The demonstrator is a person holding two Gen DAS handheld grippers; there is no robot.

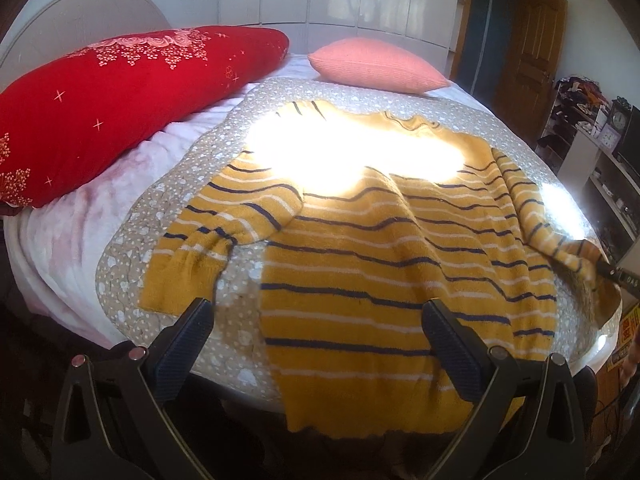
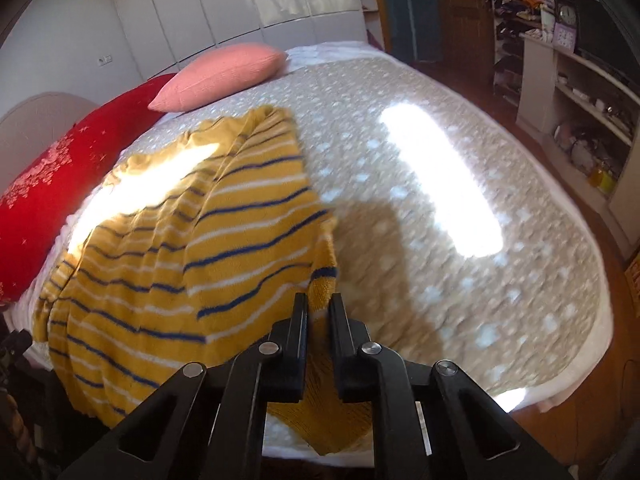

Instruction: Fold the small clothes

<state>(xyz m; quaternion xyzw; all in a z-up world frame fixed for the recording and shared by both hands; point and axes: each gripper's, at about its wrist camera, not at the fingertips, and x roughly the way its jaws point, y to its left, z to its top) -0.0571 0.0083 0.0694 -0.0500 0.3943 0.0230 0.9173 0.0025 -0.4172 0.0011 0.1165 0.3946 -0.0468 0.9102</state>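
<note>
Between right gripper (image 2: 318,308) fingers: sweater (image 2: 168,248) sleeve (probably).

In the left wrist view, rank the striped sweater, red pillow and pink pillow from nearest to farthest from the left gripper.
1. Striped sweater: directly under the open left gripper.
2. Red pillow: far left.
3. Pink pillow: far end of the bed.

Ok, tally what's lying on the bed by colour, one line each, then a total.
Red: 1, the pillow
Pink: 1, the cushion
Yellow with stripes: 1, the sweater, one sleeve pinched in the right claw
Total: 3
</note>
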